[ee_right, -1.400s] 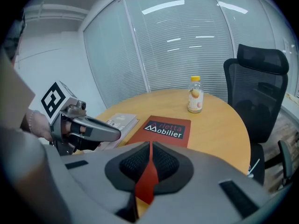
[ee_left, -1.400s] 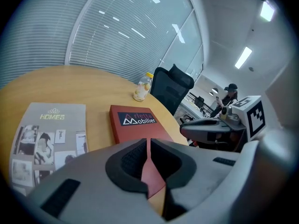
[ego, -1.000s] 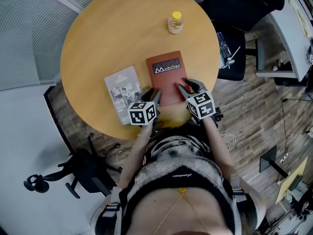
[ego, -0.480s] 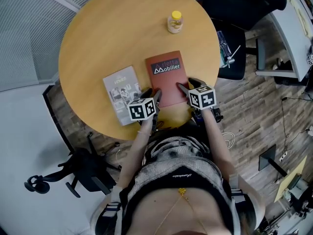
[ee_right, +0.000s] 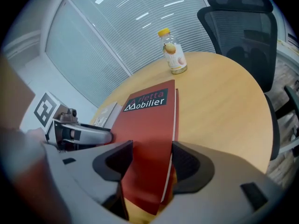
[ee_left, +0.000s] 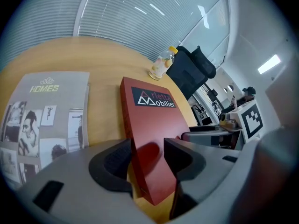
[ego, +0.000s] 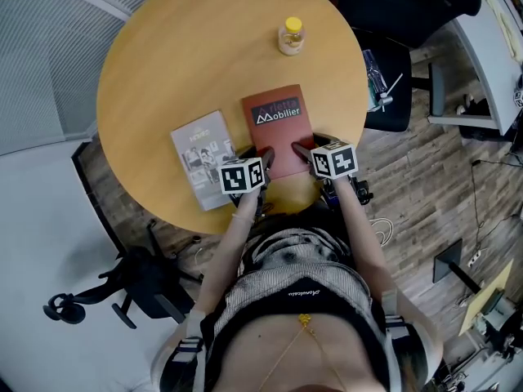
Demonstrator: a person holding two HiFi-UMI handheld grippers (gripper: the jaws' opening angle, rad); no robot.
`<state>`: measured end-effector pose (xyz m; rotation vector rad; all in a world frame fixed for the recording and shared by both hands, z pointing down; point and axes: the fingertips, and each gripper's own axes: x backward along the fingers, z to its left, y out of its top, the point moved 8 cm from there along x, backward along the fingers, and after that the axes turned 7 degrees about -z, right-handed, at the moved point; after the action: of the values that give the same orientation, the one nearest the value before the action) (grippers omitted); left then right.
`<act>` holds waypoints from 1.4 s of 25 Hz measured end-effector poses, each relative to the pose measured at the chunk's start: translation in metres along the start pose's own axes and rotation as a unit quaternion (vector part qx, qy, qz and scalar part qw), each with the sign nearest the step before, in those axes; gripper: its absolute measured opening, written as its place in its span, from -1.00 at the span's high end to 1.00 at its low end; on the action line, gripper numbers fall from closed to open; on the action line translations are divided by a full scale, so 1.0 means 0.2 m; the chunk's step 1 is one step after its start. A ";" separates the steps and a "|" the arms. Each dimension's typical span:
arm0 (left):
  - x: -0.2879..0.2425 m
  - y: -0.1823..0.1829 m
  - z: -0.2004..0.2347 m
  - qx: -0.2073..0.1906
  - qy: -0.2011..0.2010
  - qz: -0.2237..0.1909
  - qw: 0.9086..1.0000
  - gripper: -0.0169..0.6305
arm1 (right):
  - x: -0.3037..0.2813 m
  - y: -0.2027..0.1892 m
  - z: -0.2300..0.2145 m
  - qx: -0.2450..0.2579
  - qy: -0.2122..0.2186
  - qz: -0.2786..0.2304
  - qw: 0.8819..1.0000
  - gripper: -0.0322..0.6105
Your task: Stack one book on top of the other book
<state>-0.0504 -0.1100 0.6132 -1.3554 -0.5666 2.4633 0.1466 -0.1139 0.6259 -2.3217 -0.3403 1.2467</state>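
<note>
A red book (ego: 276,125) titled "Mobilier" lies on the round wooden table (ego: 188,55), with a grey "Homes" book (ego: 203,158) flat to its left. My left gripper (ego: 261,163) straddles the red book's near left corner (ee_left: 149,120). Its jaws are opening, and there is a gap beside the cover. My right gripper (ego: 304,148) straddles the near right corner (ee_right: 149,120). Its jaws are opening too and do not press the book. The grey book (ee_left: 46,111) lies apart from both grippers.
A small bottle with a yellow cap (ego: 292,37) stands at the far side of the table. A black office chair (ego: 400,6) stands beyond the table's right edge, and another chair (ego: 122,288) sits on the floor at the lower left.
Both grippers' jaws have spread wider at the red book's near corners. Both grippers have sunk a little and rolled. The red book rests on the table.
</note>
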 end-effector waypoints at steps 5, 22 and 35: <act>0.00 -0.01 0.02 0.004 0.012 0.002 1.000 0.45 | -0.01 -0.02 -0.01 -0.007 -0.002 0.001 1.000 0.10; 0.00 -0.01 0.00 -0.007 0.027 0.009 1.000 0.44 | 0.00 -0.01 -0.01 -0.007 -0.003 0.000 1.000 0.10; 0.00 -0.02 0.00 -0.005 0.040 -0.011 0.999 0.45 | 0.00 -0.03 0.02 -0.015 -0.026 -0.001 1.000 0.10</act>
<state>-0.0496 -0.1068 0.6140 -1.4370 -0.5717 2.3792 0.1432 -0.1085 0.6270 -2.3160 -0.3820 1.3119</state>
